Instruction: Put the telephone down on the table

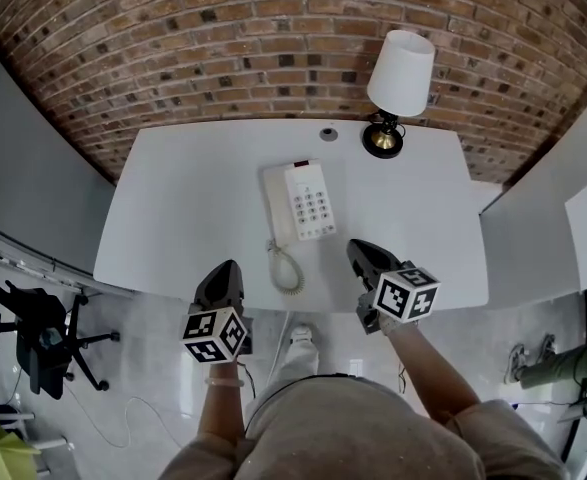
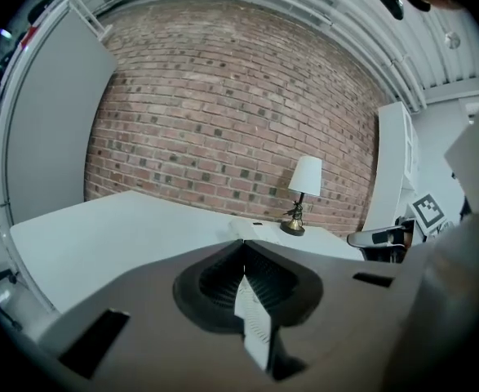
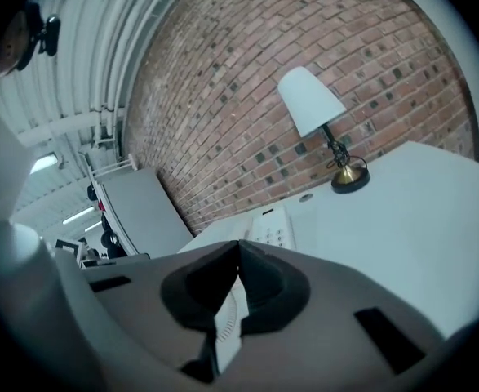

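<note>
A white telephone (image 1: pixel 299 202) with a keypad and a coiled cord (image 1: pixel 285 267) lies flat on the white table (image 1: pixel 173 208), handset on its left side. My left gripper (image 1: pixel 223 271) hovers at the table's near edge, left of the cord, jaws shut and empty. My right gripper (image 1: pixel 361 252) is over the near edge to the right of the cord, also shut with nothing held. In the right gripper view the telephone (image 3: pixel 272 229) shows just beyond the shut jaws (image 3: pixel 239 247). In the left gripper view its top edge (image 2: pixel 259 229) peeks above the shut jaws (image 2: pixel 243 247).
A table lamp (image 1: pixel 398 83) with a white shade and brass base stands at the table's back right. A small round grommet (image 1: pixel 329 134) sits at the back edge. A brick wall runs behind. An office chair (image 1: pixel 38 333) stands on the floor at the left.
</note>
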